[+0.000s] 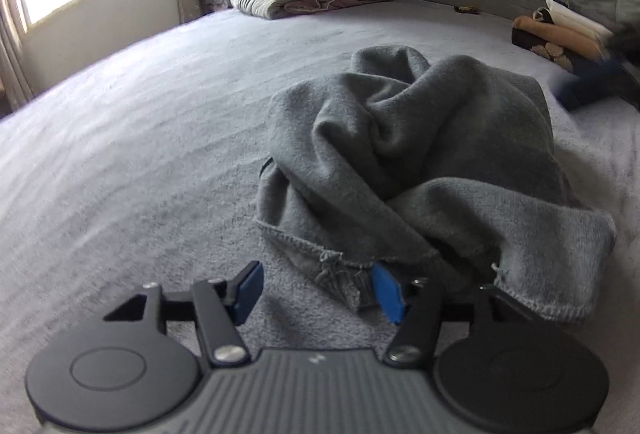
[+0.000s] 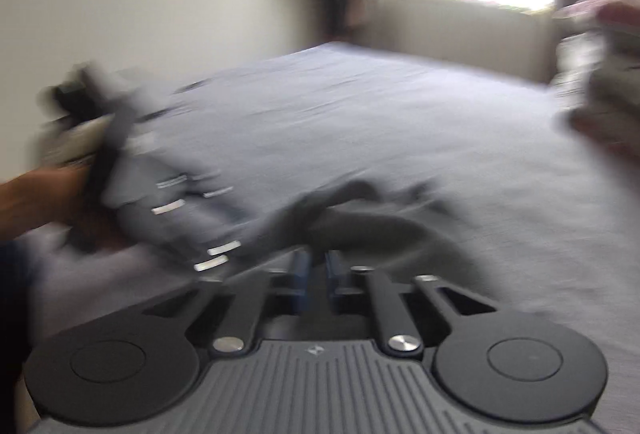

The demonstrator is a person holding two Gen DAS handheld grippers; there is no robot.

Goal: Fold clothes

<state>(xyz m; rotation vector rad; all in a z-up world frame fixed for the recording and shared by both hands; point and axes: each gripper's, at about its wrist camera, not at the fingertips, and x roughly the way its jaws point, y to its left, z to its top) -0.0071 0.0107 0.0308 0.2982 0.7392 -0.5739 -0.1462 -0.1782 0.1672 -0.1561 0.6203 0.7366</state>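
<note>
The grey garment (image 1: 416, 162) is seen heaped and twisted on the bed (image 1: 140, 154), so no fold is judged done yet; everything is left. The left gripper (image 1: 316, 290) is held open at the frayed hem, the cloth lying against one blue pad but not pinched. The right gripper (image 2: 316, 276) is blurred; its jaws are nearly together just short of the garment, and whether cloth is caught cannot be told.
</note>
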